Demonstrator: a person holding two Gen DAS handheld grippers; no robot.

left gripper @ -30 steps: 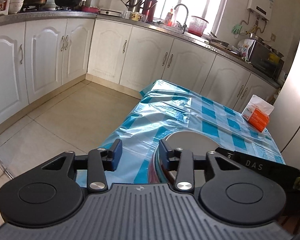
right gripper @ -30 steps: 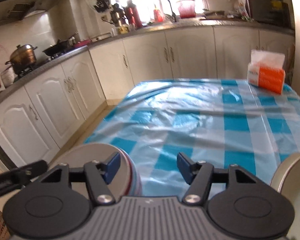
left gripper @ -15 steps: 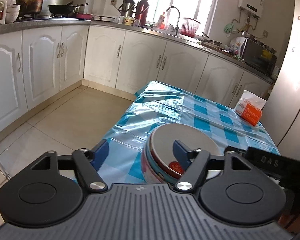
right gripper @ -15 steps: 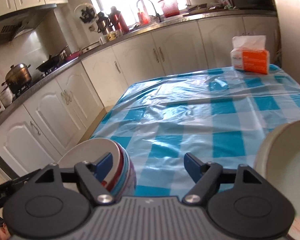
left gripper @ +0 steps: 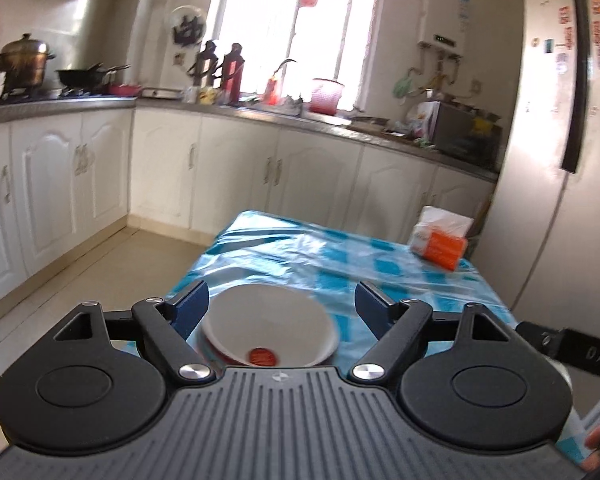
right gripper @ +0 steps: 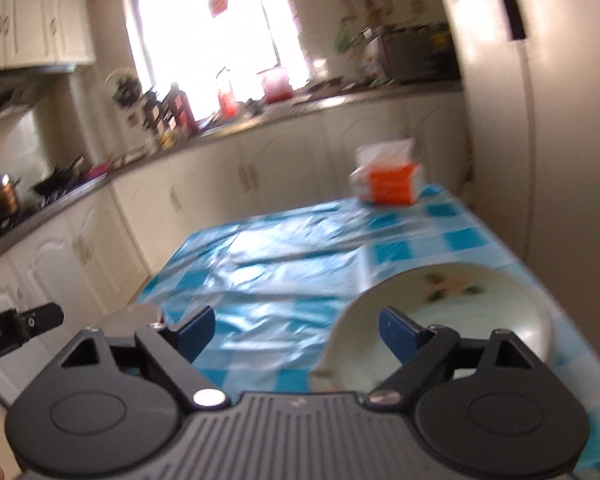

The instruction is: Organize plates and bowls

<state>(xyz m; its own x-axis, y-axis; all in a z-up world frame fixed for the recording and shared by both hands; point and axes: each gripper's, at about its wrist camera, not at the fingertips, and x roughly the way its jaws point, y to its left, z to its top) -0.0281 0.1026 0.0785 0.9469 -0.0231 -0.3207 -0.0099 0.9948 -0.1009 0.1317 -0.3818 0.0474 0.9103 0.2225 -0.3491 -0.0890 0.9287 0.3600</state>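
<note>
A stack of bowls [left gripper: 268,328], white inside with a red mark at the bottom, sits at the near left corner of the blue checked table [left gripper: 340,256]. My left gripper [left gripper: 282,304] is open and empty, raised above it, with the stack showing between the fingers. In the right wrist view a white bowl with a flower print [right gripper: 448,312] sits at the near right of the table [right gripper: 284,264]. My right gripper [right gripper: 296,332] is open and empty, its right finger over that bowl's rim. The stack's edge [right gripper: 134,314] peeks out at the left.
An orange tissue box [left gripper: 440,242] stands at the table's far right corner, also in the right wrist view [right gripper: 390,182]. A fridge [left gripper: 560,160] stands right of the table. White cabinets and a cluttered counter [left gripper: 260,112] run behind. Tiled floor [left gripper: 100,272] lies to the left.
Both grippers have risen and pulled back. The left gripper has opened wide and let go of the bowl stack's rim. The right view has swung toward the flower bowl.
</note>
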